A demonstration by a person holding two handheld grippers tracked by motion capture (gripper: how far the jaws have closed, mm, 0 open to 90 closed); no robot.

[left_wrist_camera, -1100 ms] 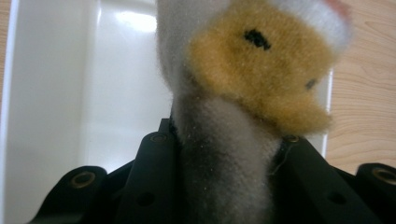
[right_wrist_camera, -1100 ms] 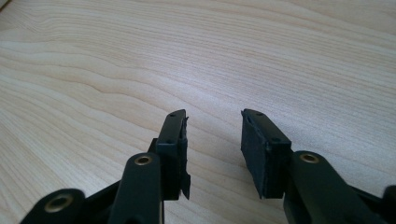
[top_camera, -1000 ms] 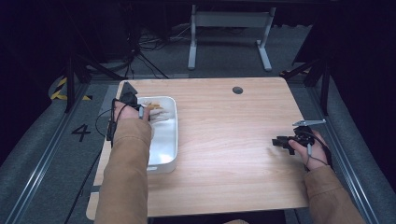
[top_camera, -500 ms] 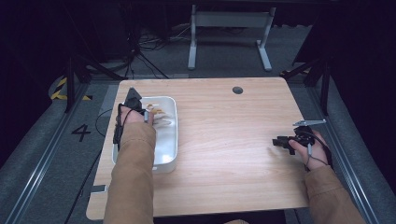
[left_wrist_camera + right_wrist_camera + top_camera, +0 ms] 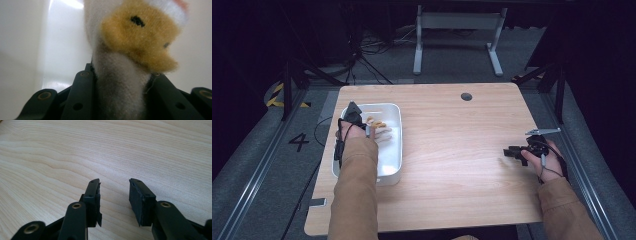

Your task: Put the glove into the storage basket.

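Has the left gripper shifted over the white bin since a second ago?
Yes. In the high view the left gripper, shut on the plush toy, has drawn back from the far end of the white bin toward the person.

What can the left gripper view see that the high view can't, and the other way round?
The left gripper view shows the plush toy up close: fuzzy yellow-orange and white, with a small black mark, squeezed between the black jaws. The high view shows the whole wooden table, both sleeves, and the right gripper over bare wood. Both show the white tub with the toy in it.
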